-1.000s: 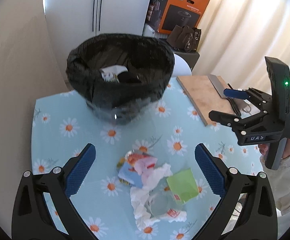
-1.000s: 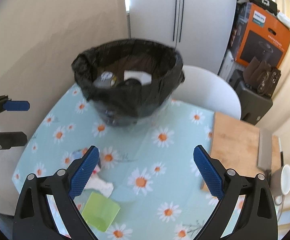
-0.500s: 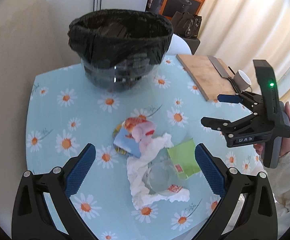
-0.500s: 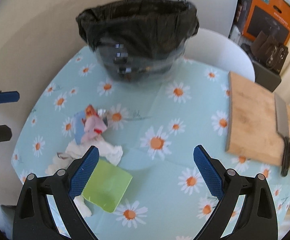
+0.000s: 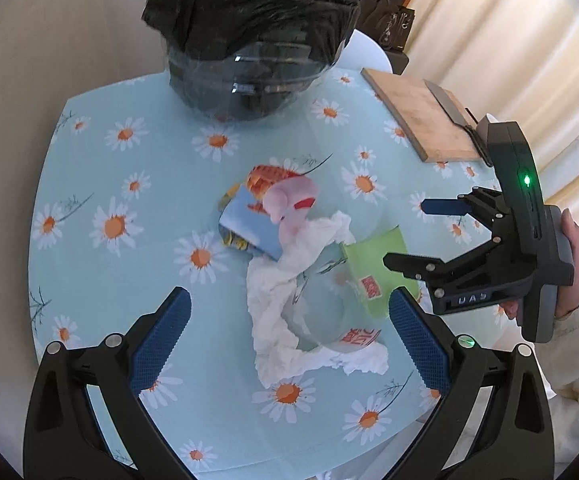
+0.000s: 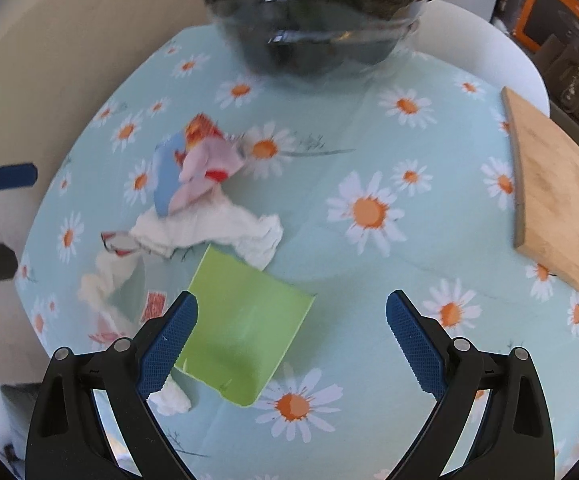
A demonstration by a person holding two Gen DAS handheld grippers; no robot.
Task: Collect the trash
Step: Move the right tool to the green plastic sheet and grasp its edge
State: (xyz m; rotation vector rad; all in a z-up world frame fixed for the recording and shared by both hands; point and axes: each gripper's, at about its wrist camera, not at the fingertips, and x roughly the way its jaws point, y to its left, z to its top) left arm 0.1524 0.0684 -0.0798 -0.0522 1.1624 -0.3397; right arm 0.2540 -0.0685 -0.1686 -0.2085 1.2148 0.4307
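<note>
**Both grippers poised over the litter**

We hold the left gripper (image 5: 289,332) and right gripper (image 6: 291,332) with tongs spread wide and empty, ready to pick. The trash heap (image 5: 289,240), made of tissue, wrappers and a green packet (image 6: 245,336), lies mid-table; the black-lined bin (image 5: 249,40) waits beyond. A daisy tablecloth (image 5: 109,160) covers the table, and a cutting board (image 6: 553,200) sits aside.

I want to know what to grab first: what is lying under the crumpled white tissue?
The white tissue drapes over a clear plastic cup with red print and overlaps the blue wrapper's edge; a pink wrapper lies over its top end. Anything beneath its folds is hidden.
</note>
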